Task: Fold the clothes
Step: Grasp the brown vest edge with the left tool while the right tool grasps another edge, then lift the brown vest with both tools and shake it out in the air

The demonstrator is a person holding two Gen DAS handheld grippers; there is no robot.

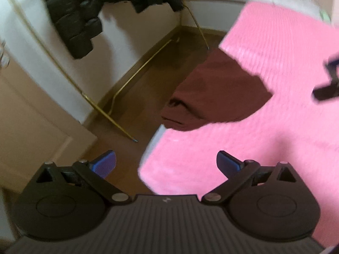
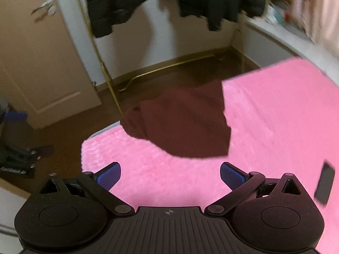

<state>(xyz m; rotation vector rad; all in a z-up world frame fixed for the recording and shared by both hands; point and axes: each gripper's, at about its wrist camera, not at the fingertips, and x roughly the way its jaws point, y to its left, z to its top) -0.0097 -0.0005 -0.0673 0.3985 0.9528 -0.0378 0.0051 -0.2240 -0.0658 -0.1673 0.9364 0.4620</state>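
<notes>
Both the left gripper (image 1: 166, 165) and right gripper (image 2: 170, 176) hang wide and empty, short of the folded maroon garment (image 2: 182, 122) ahead on the pink blanket (image 2: 275, 127), apparently released.

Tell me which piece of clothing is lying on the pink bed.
The maroon garment, lying at the edge of the pink bed. The black jackets hang on the rack by the wall instead.
</notes>
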